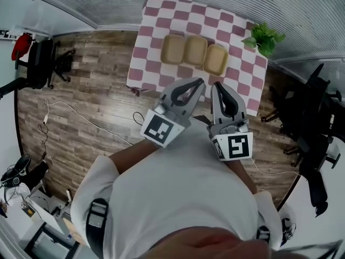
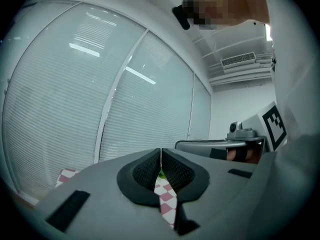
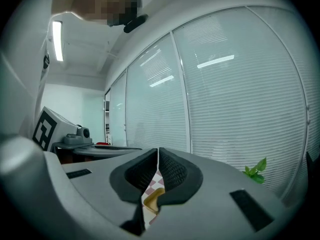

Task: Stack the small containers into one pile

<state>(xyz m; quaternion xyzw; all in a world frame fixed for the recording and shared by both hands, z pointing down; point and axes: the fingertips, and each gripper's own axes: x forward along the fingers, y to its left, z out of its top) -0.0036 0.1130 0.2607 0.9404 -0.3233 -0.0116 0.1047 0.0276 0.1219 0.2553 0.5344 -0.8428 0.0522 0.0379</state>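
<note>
Three shallow beige containers sit unstacked in a row on the pink-and-white checked counter (image 1: 156, 16): left container (image 1: 173, 49), middle container (image 1: 195, 50) and right container (image 1: 215, 59), each touching or just beside its neighbour. A potted plant (image 1: 263, 38) stands at the counter's right corner.

Left tool (image 1: 200, 81): raised near the person's chest, short of the counter, jaws together, nothing between them. Right tool (image 1: 215, 84): just beside it, jaws likewise together and empty. Wood-plank floor (image 1: 86, 90) surrounds the counter.
</note>
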